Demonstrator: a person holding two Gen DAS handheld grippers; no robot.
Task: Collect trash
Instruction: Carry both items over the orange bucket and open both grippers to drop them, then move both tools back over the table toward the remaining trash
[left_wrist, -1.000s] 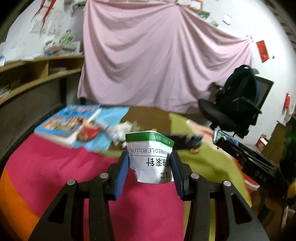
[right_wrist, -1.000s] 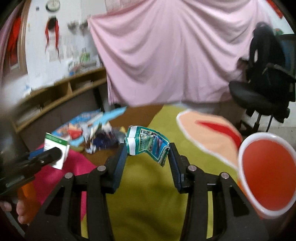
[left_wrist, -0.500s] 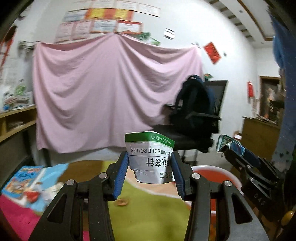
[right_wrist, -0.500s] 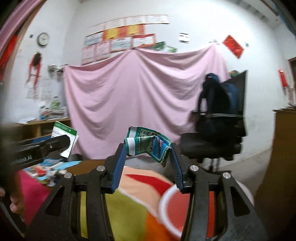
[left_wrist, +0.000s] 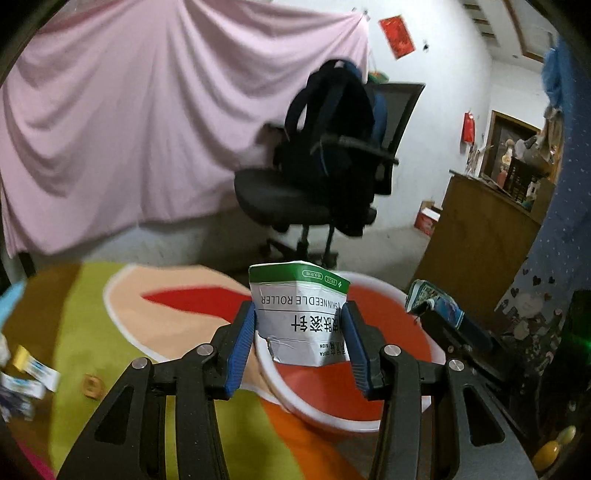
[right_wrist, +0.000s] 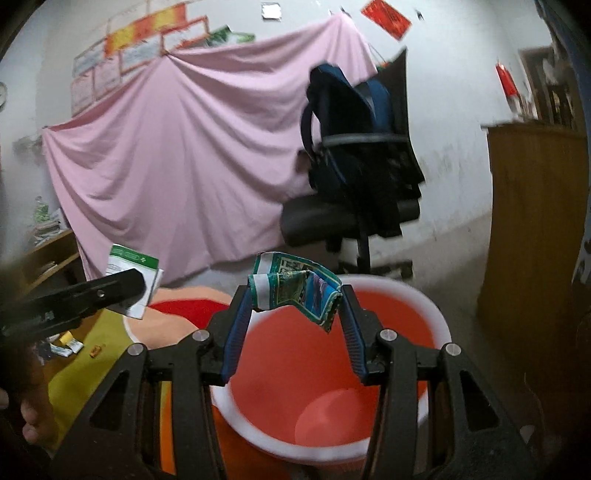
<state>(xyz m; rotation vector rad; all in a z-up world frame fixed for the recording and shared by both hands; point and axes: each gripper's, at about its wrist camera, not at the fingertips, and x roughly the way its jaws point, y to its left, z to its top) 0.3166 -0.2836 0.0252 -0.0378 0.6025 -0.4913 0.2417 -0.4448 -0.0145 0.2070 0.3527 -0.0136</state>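
Note:
My left gripper (left_wrist: 300, 334) is shut on a white box with a green top (left_wrist: 299, 295), printed "skin needle roller". It hangs in front of the near rim of a red bucket with a white rim (left_wrist: 386, 287). My right gripper (right_wrist: 294, 308) is shut on a crumpled green and blue wrapper (right_wrist: 295, 282), held over the bucket's open mouth (right_wrist: 439, 325). In the right wrist view the left gripper (right_wrist: 122, 290) and its box (right_wrist: 129, 260) show at the left. The left wrist view has the right gripper (left_wrist: 448, 328) and wrapper (left_wrist: 432, 301) at the right.
The bucket stands on a green, orange and red mat (left_wrist: 74, 295). Small paper scraps (right_wrist: 68, 343) lie on the mat to the left. Behind stands a black office chair (left_wrist: 295, 199) with a backpack (right_wrist: 351, 122), before a pink sheet (left_wrist: 129, 129). A wooden cabinet (right_wrist: 535, 240) is at the right.
Both grippers have swung right, away from the books and litter on the mat, and the red bucket now lies just under them. Each still holds its piece.

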